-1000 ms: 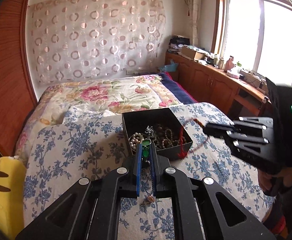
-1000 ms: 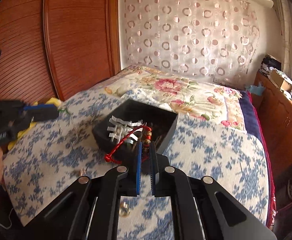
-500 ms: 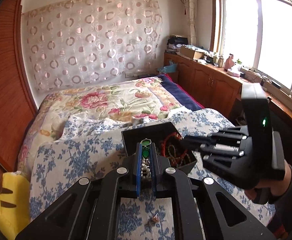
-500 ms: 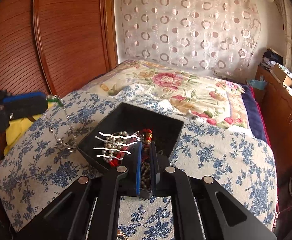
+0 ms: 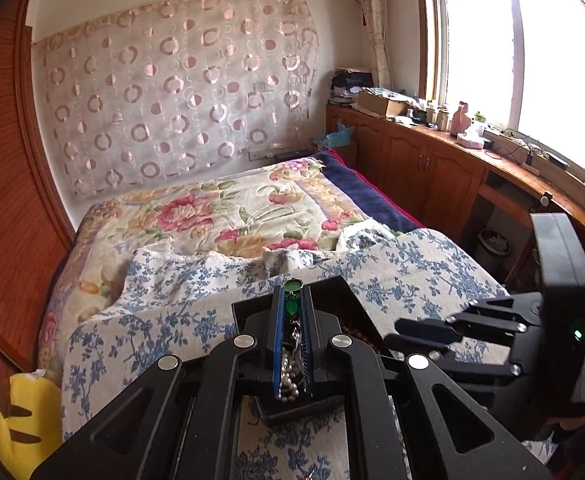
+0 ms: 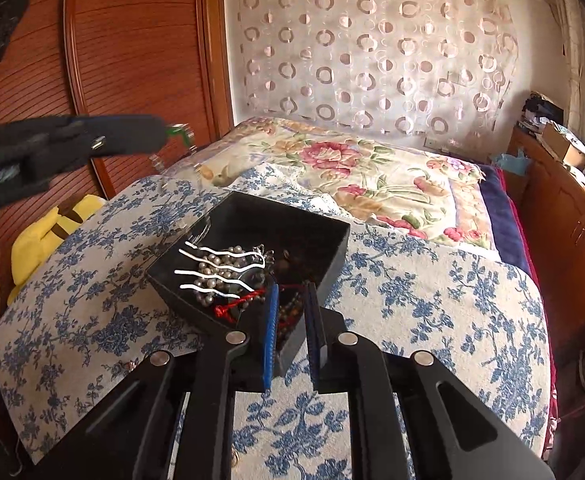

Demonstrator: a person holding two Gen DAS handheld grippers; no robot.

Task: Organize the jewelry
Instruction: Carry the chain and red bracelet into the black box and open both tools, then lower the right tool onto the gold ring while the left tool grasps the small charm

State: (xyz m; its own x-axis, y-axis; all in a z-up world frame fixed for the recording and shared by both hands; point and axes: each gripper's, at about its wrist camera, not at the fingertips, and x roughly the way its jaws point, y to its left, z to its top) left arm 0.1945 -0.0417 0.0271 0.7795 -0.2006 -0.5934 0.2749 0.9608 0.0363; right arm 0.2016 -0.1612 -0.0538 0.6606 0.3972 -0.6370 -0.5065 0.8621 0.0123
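Observation:
A black jewelry box (image 6: 312, 236) sits on the blue-flowered cloth (image 6: 432, 300) on the bed. It holds a pearl strand (image 6: 220, 268), dark beads and a red cord bracelet (image 6: 236, 304). My left gripper (image 5: 292, 292) is shut on a green-stone necklace (image 5: 292, 286) and holds it above the box; its chain hangs toward the box in the right wrist view (image 6: 180, 130). My right gripper (image 6: 290, 292) is slightly open over the box's near corner, with the red bracelet lying just past its fingertips. In the left wrist view the right gripper (image 5: 408, 328) reaches in from the right.
A yellow plush toy (image 6: 52, 224) lies at the bed's left edge by the wooden wardrobe (image 6: 124, 60). A floral blanket (image 6: 352, 168) covers the far bed. Wooden cabinets (image 5: 432, 172) under the window run along the right. A small trinket (image 6: 234, 456) lies on the cloth below my right gripper.
My left gripper lifted the green necklace higher and moved it over the box. My right gripper opened and the red bracelet now lies in the box.

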